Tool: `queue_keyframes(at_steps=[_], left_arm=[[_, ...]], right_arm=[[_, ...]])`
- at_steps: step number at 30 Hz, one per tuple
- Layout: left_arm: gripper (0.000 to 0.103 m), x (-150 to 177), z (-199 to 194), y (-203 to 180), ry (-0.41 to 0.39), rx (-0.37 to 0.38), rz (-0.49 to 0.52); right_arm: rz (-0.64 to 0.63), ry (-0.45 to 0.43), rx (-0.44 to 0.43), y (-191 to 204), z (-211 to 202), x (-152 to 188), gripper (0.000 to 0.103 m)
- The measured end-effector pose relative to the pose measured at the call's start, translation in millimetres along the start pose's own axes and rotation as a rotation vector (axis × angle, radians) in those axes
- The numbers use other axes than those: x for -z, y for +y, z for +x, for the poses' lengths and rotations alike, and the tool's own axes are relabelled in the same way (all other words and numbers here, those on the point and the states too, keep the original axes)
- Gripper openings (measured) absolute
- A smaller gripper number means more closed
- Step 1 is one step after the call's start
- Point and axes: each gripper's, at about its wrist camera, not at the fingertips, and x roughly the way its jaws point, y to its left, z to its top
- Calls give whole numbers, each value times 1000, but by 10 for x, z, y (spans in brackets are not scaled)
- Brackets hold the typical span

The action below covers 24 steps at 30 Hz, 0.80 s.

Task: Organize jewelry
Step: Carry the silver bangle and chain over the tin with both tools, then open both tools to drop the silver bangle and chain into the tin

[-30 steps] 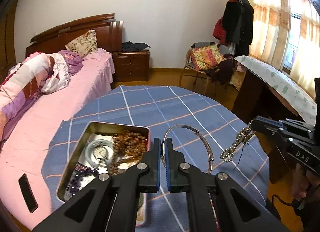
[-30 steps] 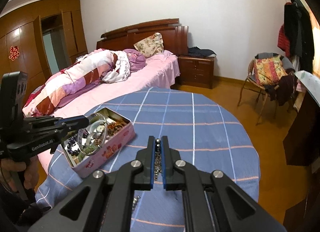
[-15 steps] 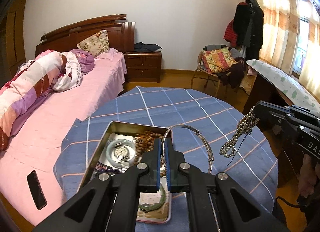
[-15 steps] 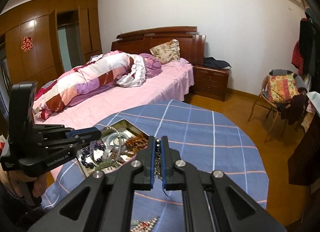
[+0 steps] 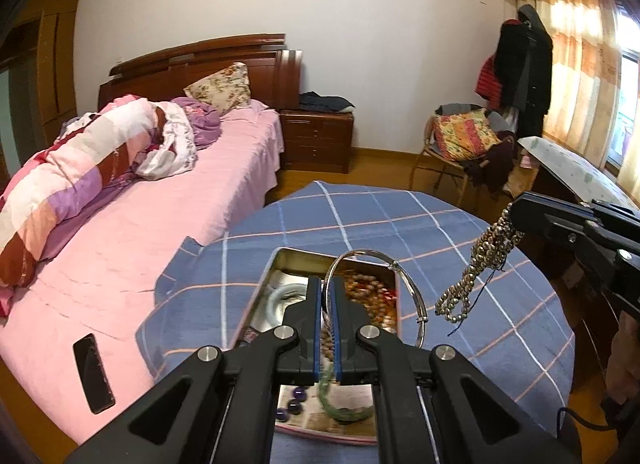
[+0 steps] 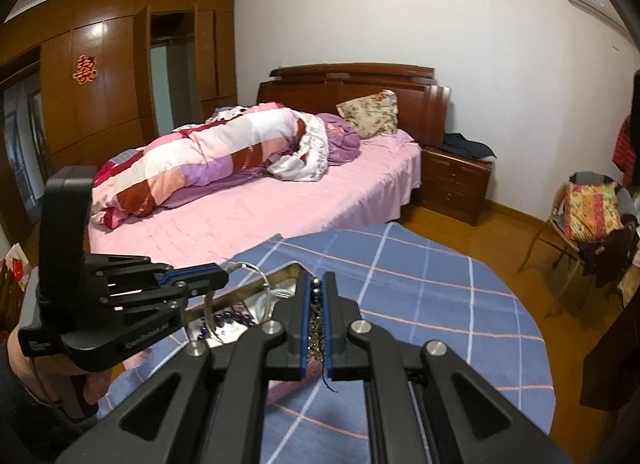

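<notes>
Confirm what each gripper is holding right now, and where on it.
Left gripper: silver bangle, pinched at one spot on its rim, over the tin. Right gripper: metal bead strand, clamped near its top, the rest dangling.

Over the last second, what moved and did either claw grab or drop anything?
Both claws carried their loads toward the tin: the left claw brought the silver bangle over it, and the right claw brought the bead strand closer. Nothing grabbed or dropped. Tin and contents unchanged.

Shiny metal tin (image 5: pixel 280 264) on matt checked cloth (image 5: pixel 400 219); thin polished metal bangle (image 5: pixel 404 276) above tin, glossy metallic beads (image 5: pixel 476 264) to its right, matt plastic grippers.
</notes>
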Motion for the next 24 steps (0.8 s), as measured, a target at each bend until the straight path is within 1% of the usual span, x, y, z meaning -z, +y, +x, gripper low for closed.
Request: queue_keyframes(at_steps=[4,10,14,17,21,24], left_arm=[[3,29,-1,130,-2,-41,-13],[3,125,93,289,27,-66,-43],[3,220,190,351,56,-84,-50],[3,288,240,386,78,-84,-60],[3,374,320,446,109,-94,-75],[3,395,346,453,120,-97,-79]], right_arm=[[-16,4,-29,137,87,-34,7],[-20,34,-85,310,279,-17,7],[-30,77,-112,403,415,74,7],[-28,122,-130,440,529,192,7],[-22,171,-142,448,677,299,7],[-21,190,-144,451,715,358,7]])
